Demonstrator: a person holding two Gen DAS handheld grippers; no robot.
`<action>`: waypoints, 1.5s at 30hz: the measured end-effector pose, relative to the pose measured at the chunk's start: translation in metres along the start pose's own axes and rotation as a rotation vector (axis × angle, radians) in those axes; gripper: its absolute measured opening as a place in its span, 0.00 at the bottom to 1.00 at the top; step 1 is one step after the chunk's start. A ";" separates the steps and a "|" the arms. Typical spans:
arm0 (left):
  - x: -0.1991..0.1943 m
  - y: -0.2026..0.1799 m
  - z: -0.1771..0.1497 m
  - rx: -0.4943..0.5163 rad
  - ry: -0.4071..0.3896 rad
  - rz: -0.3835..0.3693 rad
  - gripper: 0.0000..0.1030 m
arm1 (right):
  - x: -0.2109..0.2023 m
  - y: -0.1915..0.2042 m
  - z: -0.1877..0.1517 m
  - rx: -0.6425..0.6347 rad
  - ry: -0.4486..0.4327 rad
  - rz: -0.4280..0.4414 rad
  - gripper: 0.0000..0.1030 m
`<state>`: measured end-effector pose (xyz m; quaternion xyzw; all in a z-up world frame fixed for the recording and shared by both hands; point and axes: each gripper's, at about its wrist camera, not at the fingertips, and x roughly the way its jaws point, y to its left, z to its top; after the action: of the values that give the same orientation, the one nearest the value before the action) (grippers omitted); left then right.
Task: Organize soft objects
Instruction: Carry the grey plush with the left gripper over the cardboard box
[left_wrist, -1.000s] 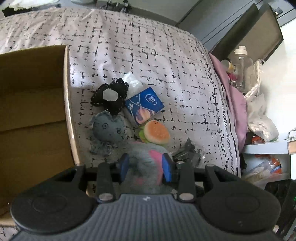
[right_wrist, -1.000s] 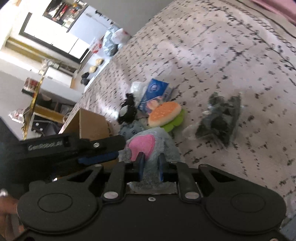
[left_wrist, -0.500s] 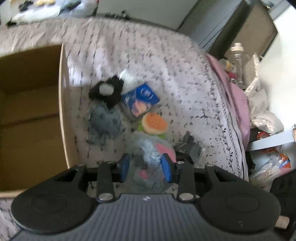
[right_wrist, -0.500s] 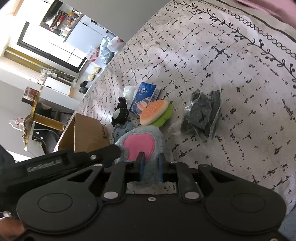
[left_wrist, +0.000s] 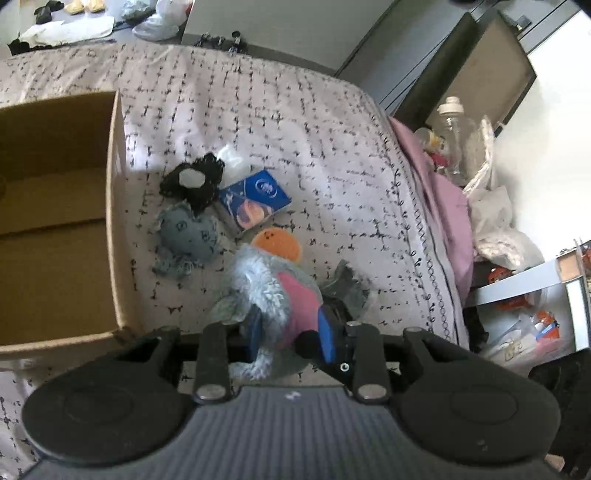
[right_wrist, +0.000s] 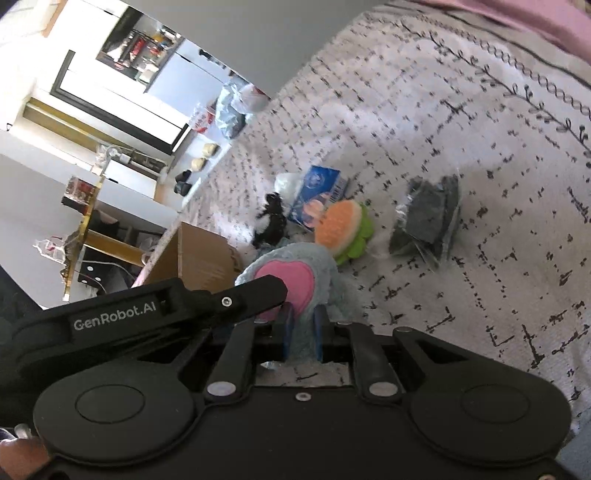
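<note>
Black left gripper (right_wrist: 258, 295) – reads "GenRobot.AI" | grips grey-pink plush (right_wrist: 295, 269)

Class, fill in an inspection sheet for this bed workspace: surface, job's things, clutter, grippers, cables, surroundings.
Surface: patterned bedspread.
Job's things: grey-pink plush held by both grippers; grey octopus, burger toy, black scrunchie lying beside the open box.
Clutter: tissue pack, bagged dark item.
Grippers: left and right both shut on the plush.
Cables: nothing seen.
Surroundings: bottle, pink sheet.
</note>
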<state>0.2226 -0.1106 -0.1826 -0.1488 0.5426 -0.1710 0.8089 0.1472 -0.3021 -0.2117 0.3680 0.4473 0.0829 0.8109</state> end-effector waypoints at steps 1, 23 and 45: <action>-0.004 0.001 0.000 -0.003 -0.007 -0.008 0.30 | -0.002 0.003 0.000 -0.006 -0.006 0.002 0.12; -0.074 0.011 0.012 -0.008 -0.119 -0.117 0.30 | -0.032 0.067 0.000 -0.119 -0.138 0.018 0.12; -0.113 0.072 0.045 -0.152 -0.210 -0.121 0.29 | 0.006 0.134 0.006 -0.231 -0.123 0.101 0.12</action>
<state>0.2326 0.0063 -0.1037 -0.2591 0.4562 -0.1614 0.8359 0.1809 -0.2068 -0.1239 0.2987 0.3652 0.1515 0.8686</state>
